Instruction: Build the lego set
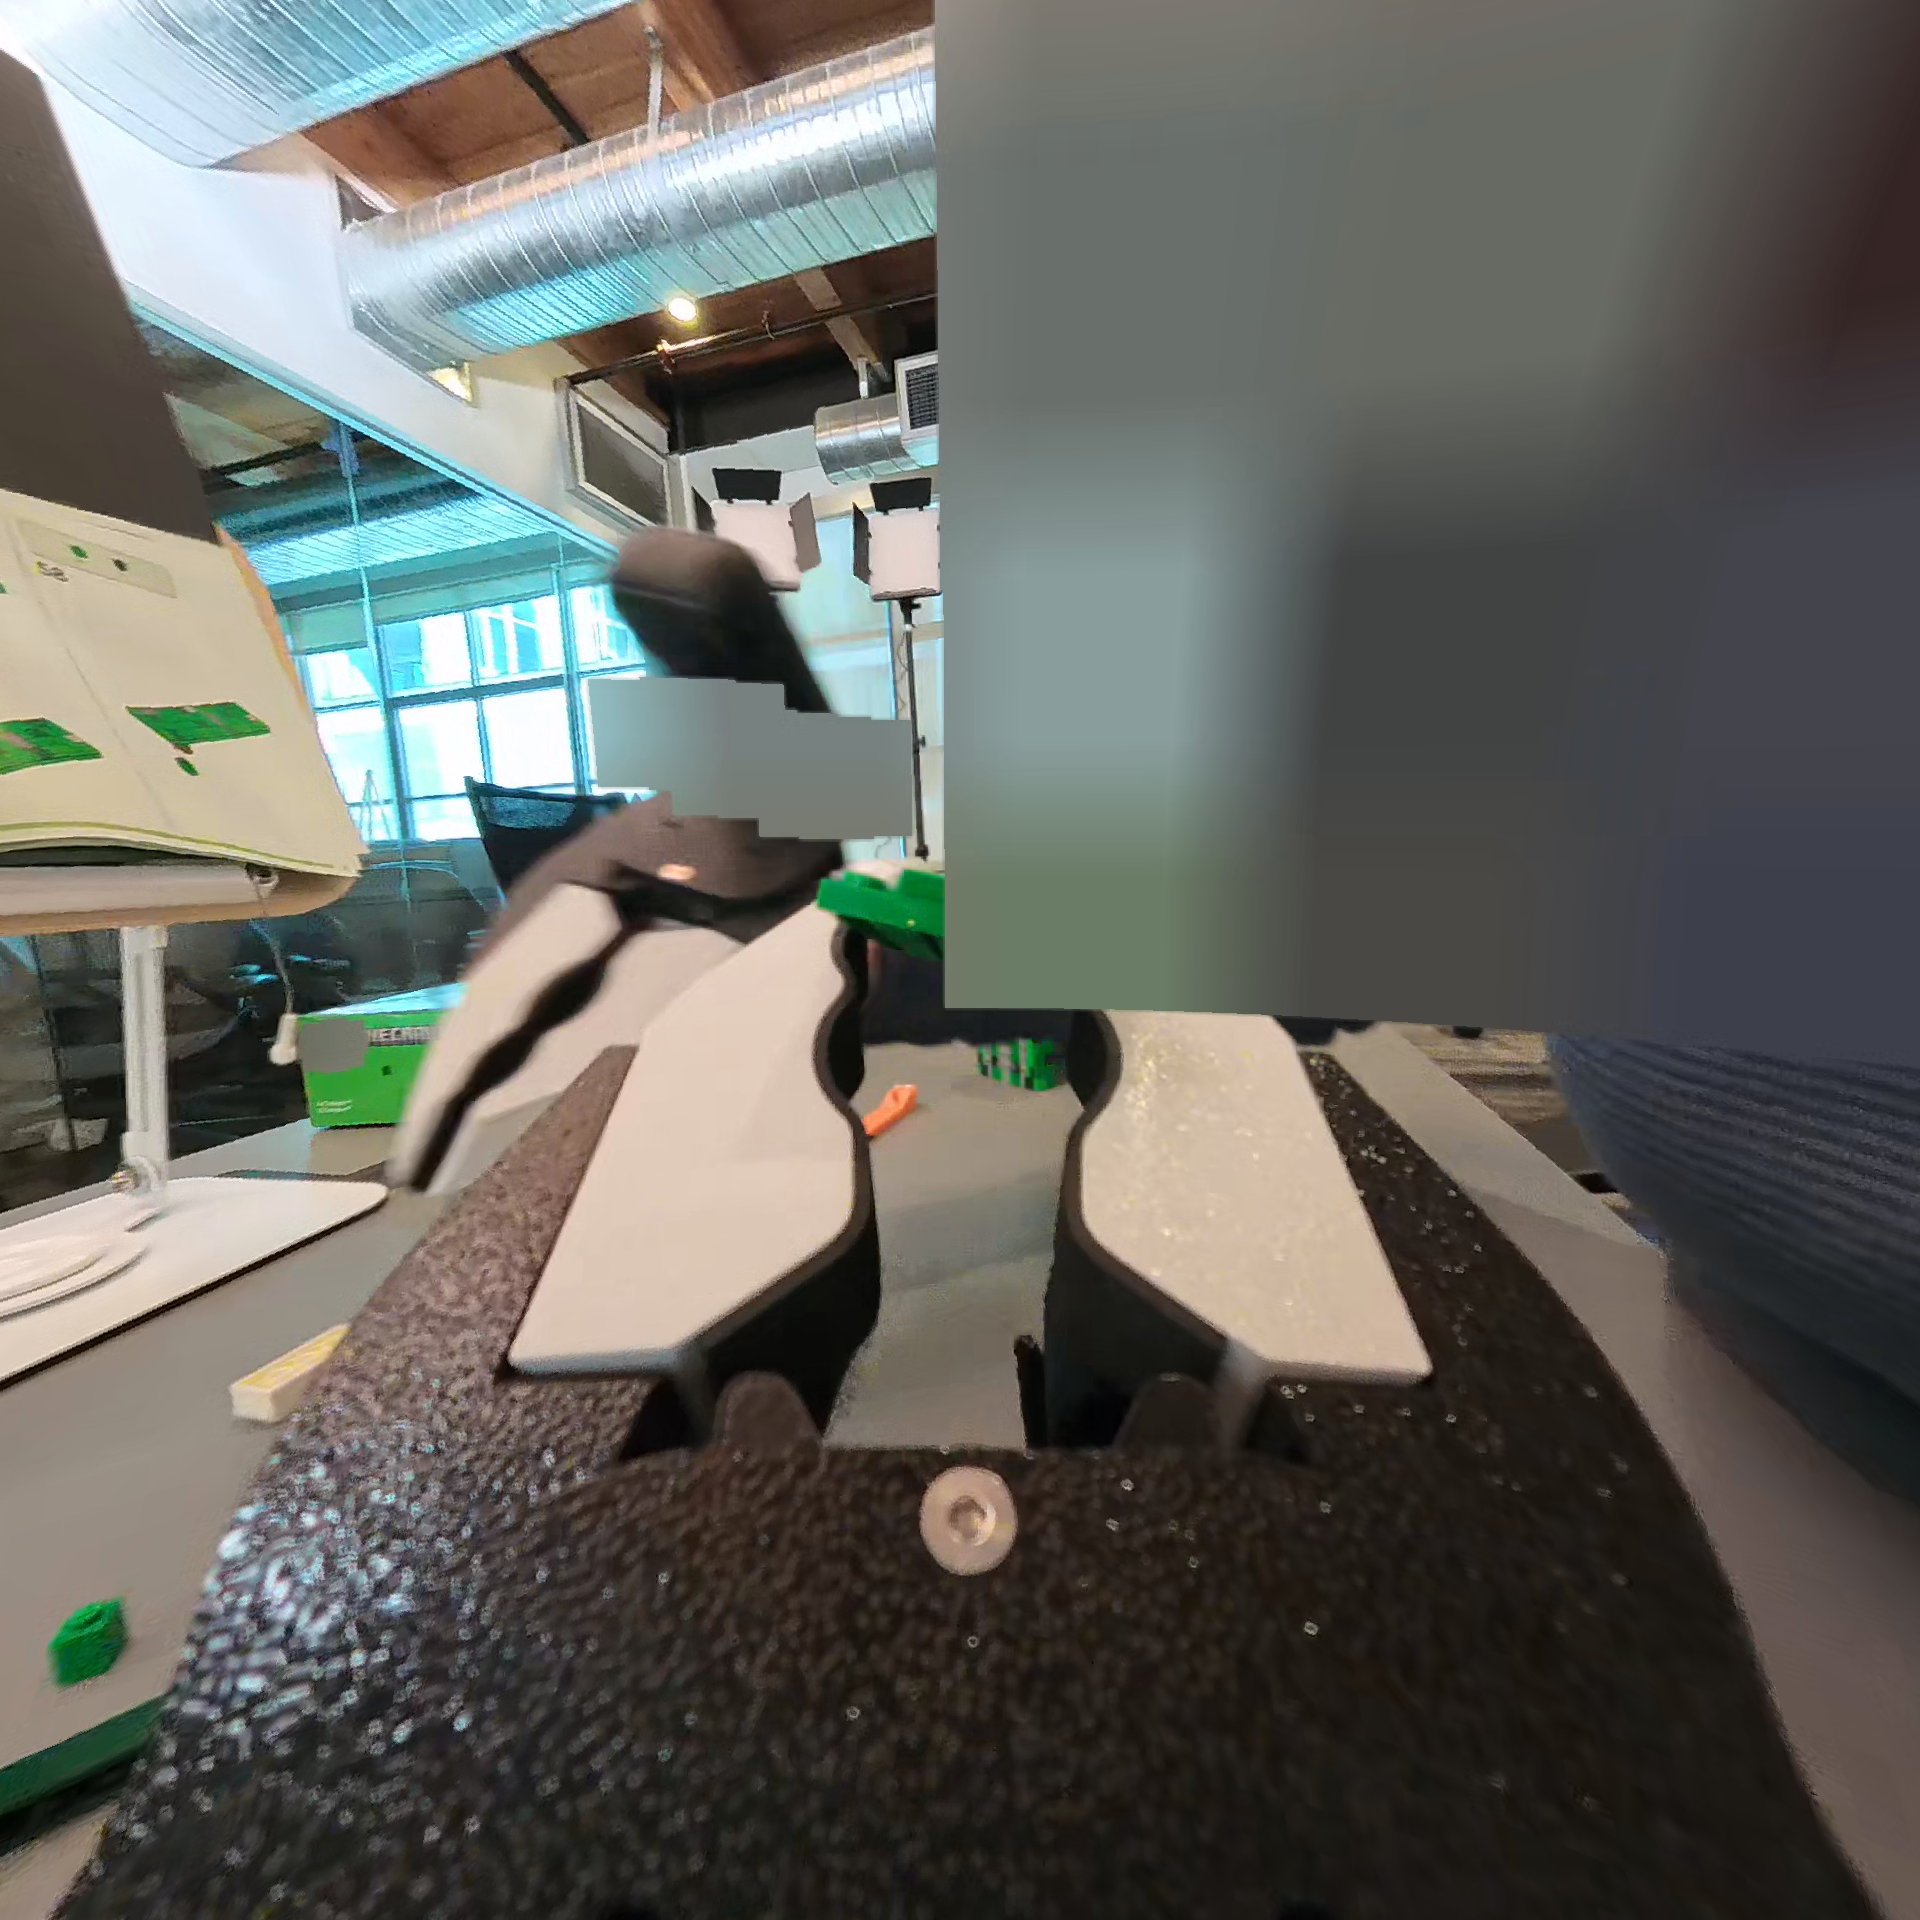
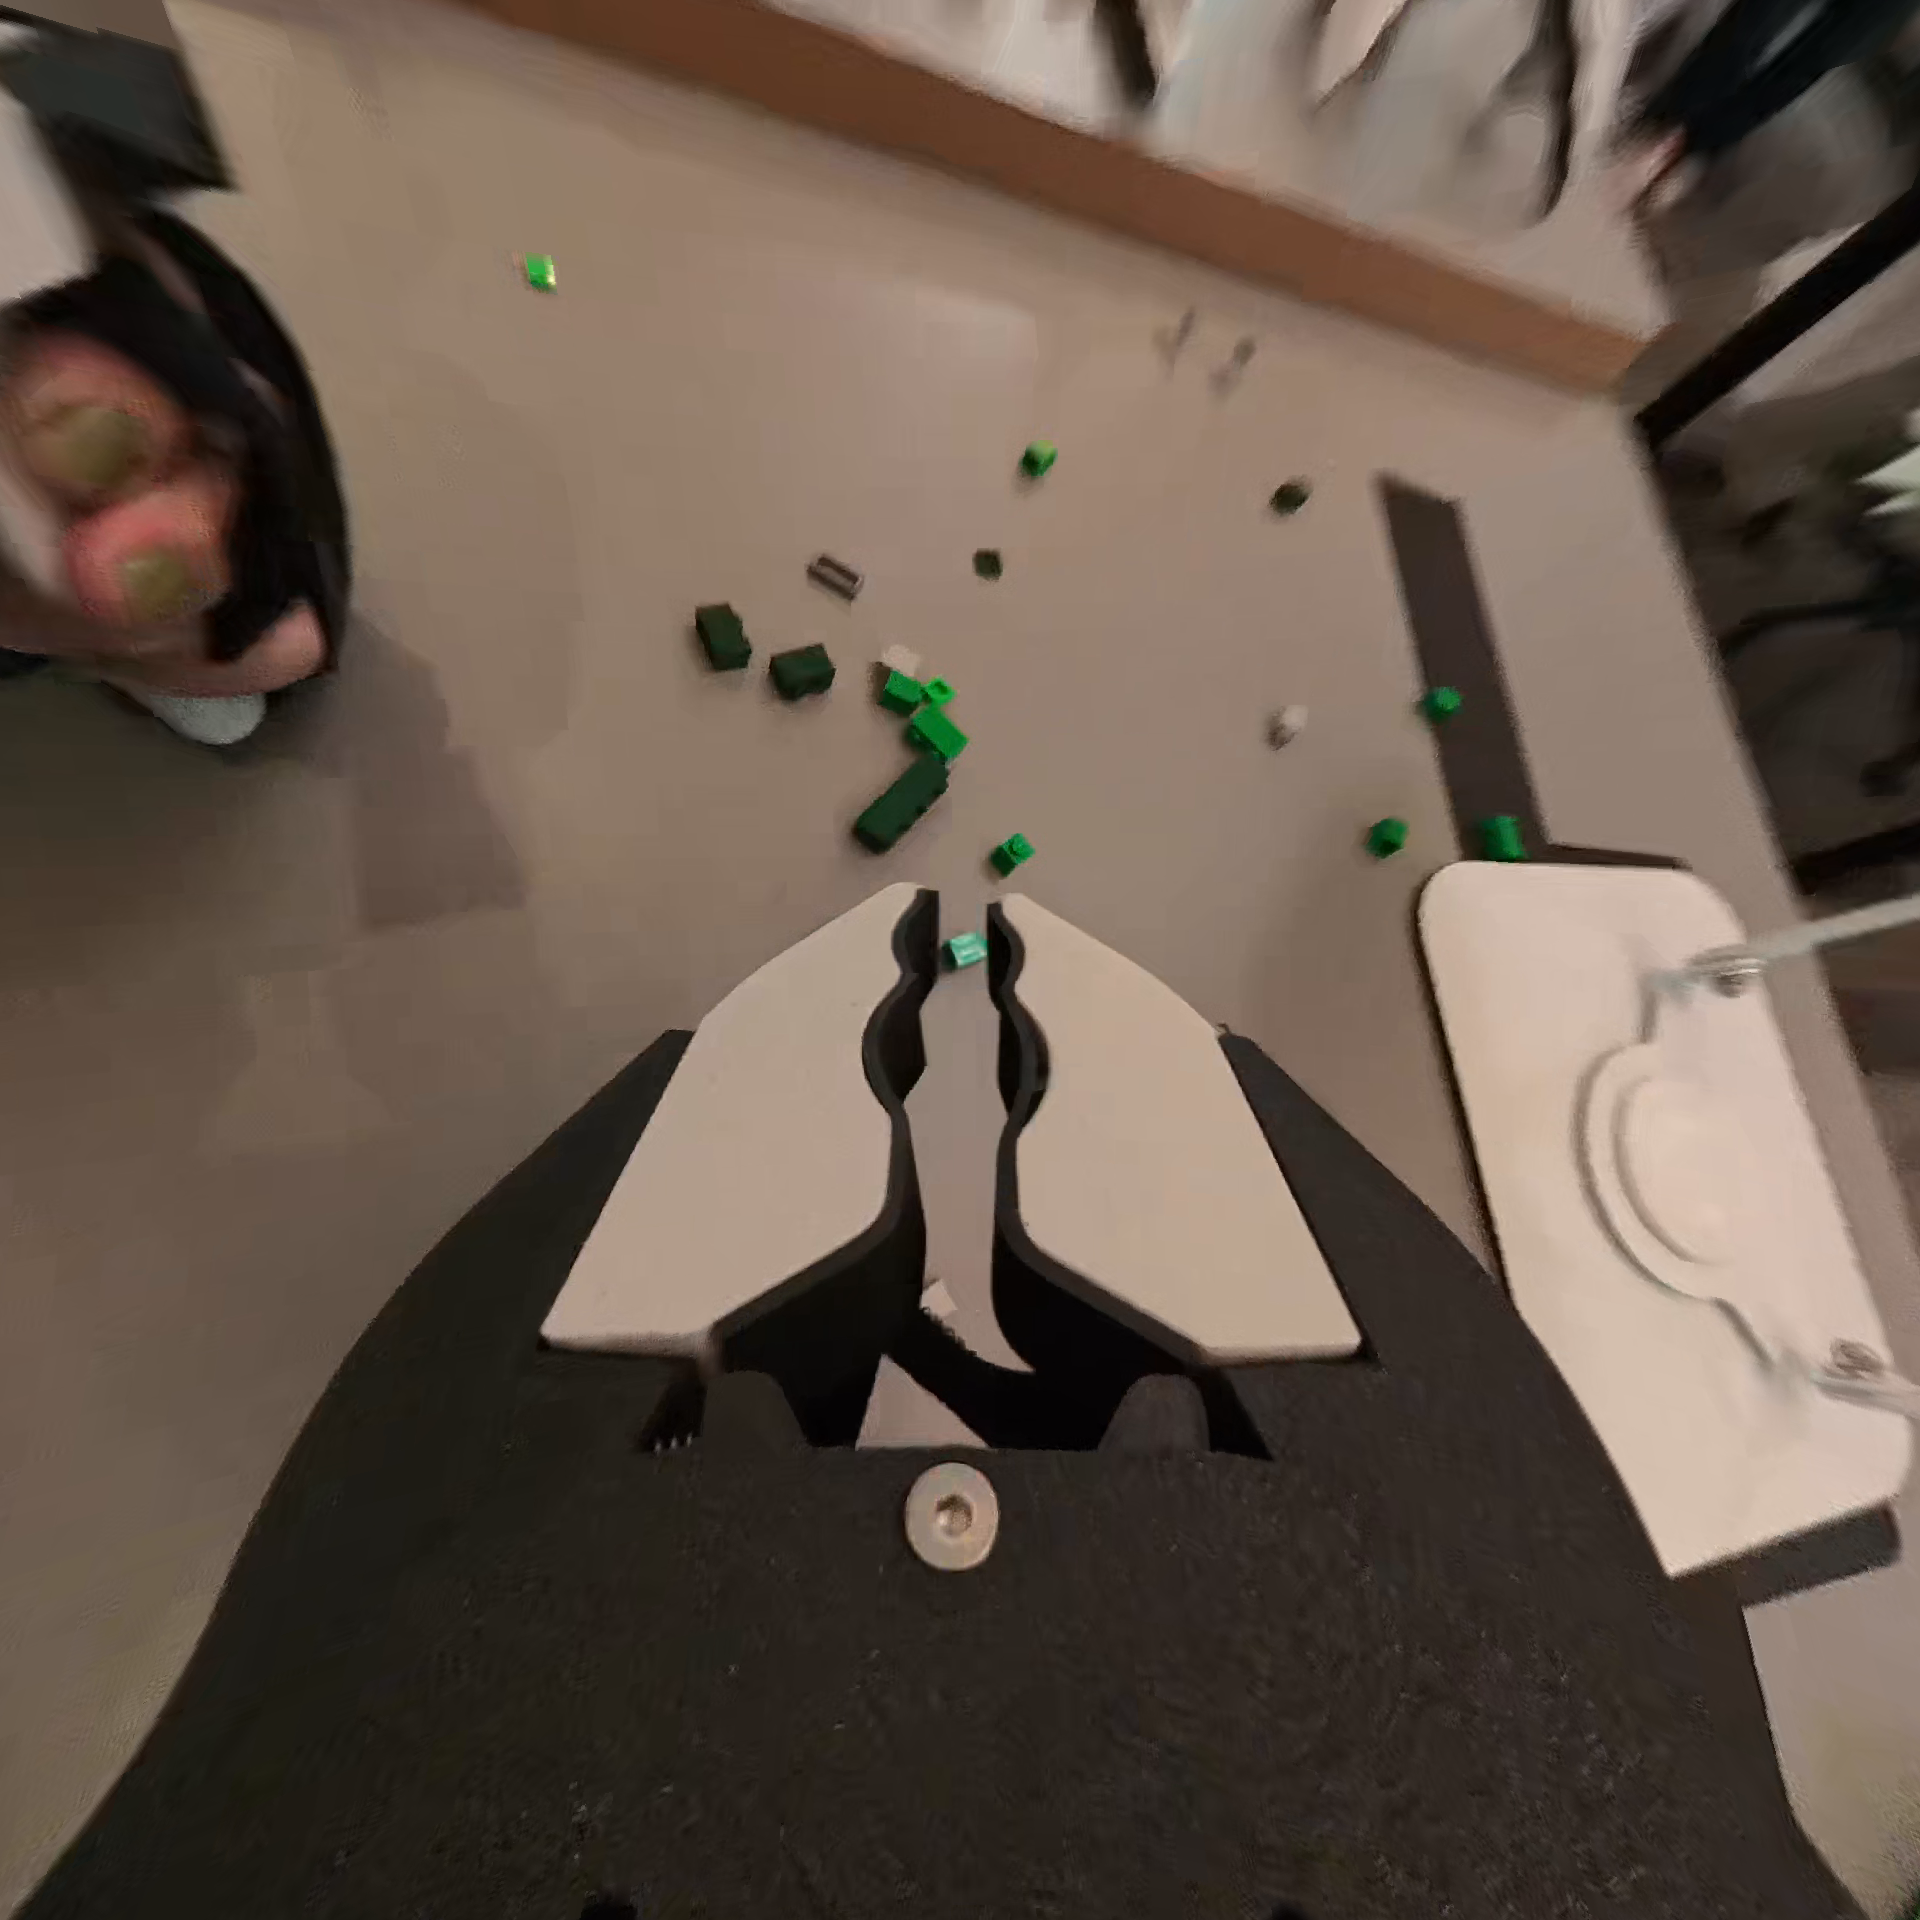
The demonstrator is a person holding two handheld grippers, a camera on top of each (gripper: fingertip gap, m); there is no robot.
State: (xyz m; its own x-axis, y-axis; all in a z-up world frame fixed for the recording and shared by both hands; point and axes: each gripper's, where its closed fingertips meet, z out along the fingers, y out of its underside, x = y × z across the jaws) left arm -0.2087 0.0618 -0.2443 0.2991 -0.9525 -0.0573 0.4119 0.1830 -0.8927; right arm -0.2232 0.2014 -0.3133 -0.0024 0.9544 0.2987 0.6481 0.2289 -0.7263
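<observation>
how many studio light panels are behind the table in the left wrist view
2. One light panel is at the left; the other is just right of it, partly cut off by the blurred area, which may hide more.

A mosaic patch hides the left tongs' (image 1: 971, 1049) tips.

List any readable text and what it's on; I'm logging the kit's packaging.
Green box: white lettering on its side, partly masked and blurred; not quoted.
Instruction booklet: print beside the diagrams, too small to read.
Cream strip on the table: marks too blurred to read.
Right wrist view: no writing visible.
</observation>
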